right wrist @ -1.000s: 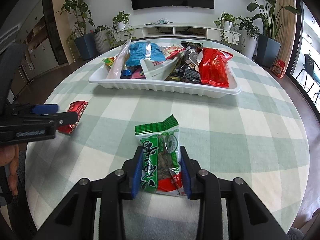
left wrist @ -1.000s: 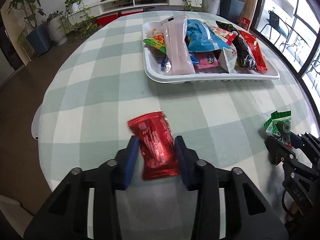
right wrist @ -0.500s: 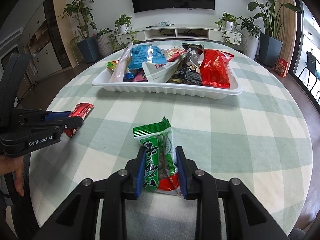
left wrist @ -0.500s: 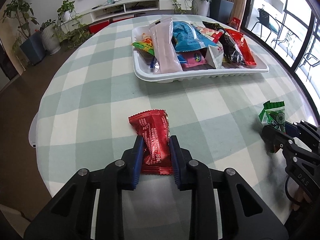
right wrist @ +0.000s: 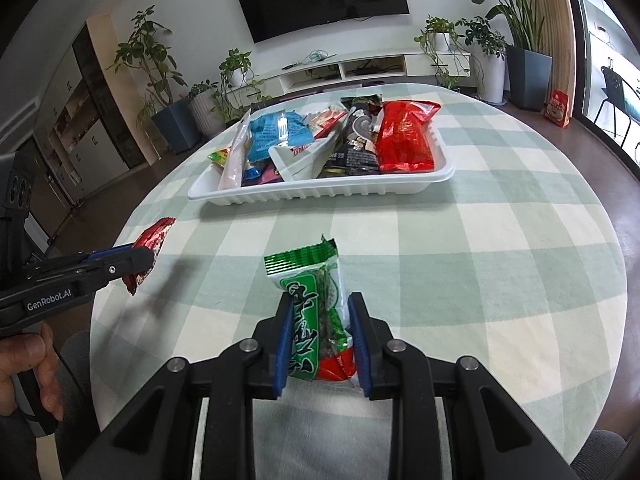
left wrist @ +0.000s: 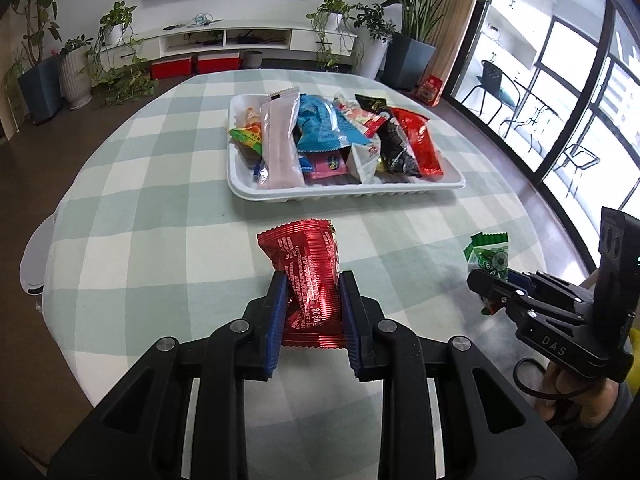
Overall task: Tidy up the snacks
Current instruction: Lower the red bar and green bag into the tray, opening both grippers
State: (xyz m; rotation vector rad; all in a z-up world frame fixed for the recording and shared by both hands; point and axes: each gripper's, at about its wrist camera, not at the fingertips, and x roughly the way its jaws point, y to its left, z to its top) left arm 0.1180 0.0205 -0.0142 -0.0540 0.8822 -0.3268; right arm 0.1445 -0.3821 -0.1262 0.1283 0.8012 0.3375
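Observation:
My left gripper [left wrist: 313, 285] is shut on a red snack packet [left wrist: 307, 268] and holds it lifted above the checked tablecloth; the packet also shows in the right wrist view [right wrist: 150, 245]. My right gripper [right wrist: 320, 307] is shut on a green snack packet [right wrist: 316, 300], also raised; the green packet shows in the left wrist view [left wrist: 489, 254]. The white tray [left wrist: 344, 194] with several snack packets sits ahead on the table, and shows in the right wrist view [right wrist: 320, 194].
The round table [right wrist: 500, 248] has a green and white checked cloth. Potted plants [left wrist: 76, 68], a low TV shelf and a TV stand beyond the table. Glass doors are on the right. A white stool edge [left wrist: 34, 256] is at the table's left.
Both grippers closed on their packets and lifted them off the cloth. Both views tilted up, showing more of the room.

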